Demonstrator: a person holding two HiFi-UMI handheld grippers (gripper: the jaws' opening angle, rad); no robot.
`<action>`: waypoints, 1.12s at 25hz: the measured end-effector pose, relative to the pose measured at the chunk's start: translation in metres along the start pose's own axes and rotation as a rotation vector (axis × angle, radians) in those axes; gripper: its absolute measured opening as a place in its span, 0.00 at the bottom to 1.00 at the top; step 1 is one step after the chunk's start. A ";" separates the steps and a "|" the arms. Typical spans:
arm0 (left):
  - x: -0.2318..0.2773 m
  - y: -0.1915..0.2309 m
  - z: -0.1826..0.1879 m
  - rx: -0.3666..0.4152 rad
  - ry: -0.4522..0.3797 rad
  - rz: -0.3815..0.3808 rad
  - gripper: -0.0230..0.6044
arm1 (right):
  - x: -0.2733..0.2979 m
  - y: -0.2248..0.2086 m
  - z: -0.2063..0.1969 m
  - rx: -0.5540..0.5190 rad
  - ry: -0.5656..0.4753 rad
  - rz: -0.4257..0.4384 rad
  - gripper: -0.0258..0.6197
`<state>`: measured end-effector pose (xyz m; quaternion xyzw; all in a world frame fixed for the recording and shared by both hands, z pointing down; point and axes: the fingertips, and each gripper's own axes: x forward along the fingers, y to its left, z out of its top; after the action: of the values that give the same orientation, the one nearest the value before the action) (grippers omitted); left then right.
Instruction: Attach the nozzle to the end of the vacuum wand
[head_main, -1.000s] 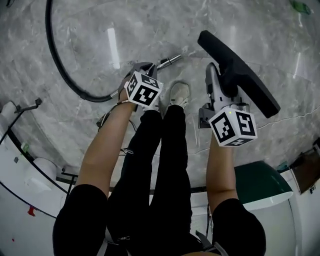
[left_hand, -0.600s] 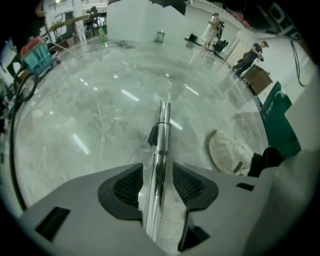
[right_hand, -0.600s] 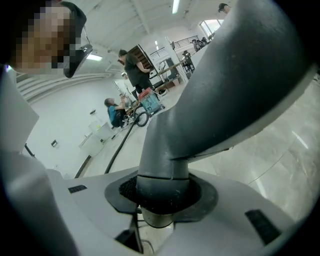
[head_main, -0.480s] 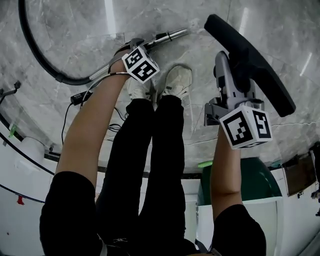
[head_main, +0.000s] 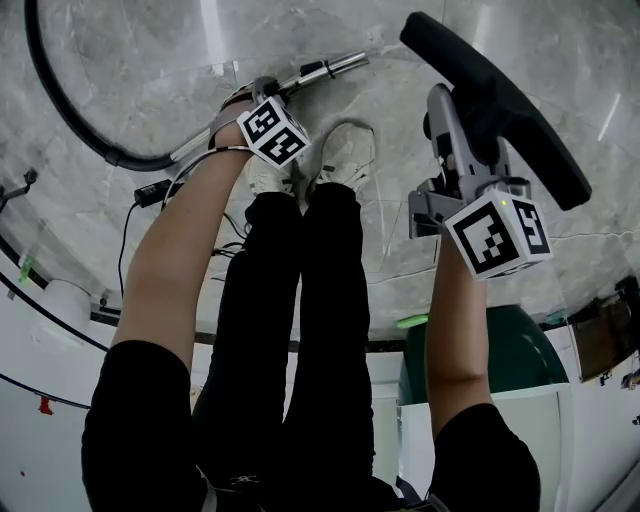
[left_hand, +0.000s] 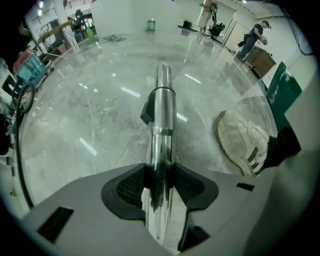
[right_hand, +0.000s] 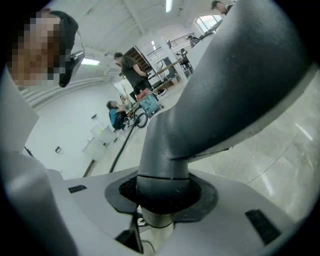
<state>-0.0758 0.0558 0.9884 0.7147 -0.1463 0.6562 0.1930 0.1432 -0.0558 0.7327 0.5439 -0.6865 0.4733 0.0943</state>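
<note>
1. Left gripper (left_hand: 160, 187) points down at the floor (head_main: 150, 60), its pads set against both sides of the chrome vacuum wand (left_hand: 162, 115). How hard they bite I can't quite tell from here.
2. Right gripper (right_hand: 160, 192) is clamped round the neck of the black nozzle (head_main: 530, 140), which is held up at the upper right of the head view.
3. Wand's open end (head_main: 350, 64) sits top centre, well apart from the nozzle, so the join is not yet begun.
4. Polished tube is my main worry: it could roll or slide in the pads once the nozzle pushes on it.
5. Neck and tube must line up. Come in skewed and the neck would likely jam on the rim or knock the end aside.
6. Hose (head_main: 118, 157), curving off to the upper left, may drag the wand back.
7. One white shoe (head_main: 345, 155) stands just beside the wand and could get in the way.
</note>
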 end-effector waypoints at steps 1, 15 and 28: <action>-0.014 0.001 0.007 -0.004 -0.040 -0.005 0.31 | -0.001 0.003 0.008 0.015 -0.012 0.018 0.29; -0.223 0.003 0.055 -0.011 -0.420 0.011 0.31 | -0.003 0.081 0.076 0.124 -0.104 0.222 0.29; -0.245 0.021 0.039 -0.028 -0.454 -0.012 0.31 | 0.017 0.146 0.071 0.083 0.029 0.401 0.29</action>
<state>-0.0744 0.0080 0.7444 0.8421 -0.1910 0.4753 0.1688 0.0415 -0.1260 0.6262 0.3927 -0.7595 0.5183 -0.0146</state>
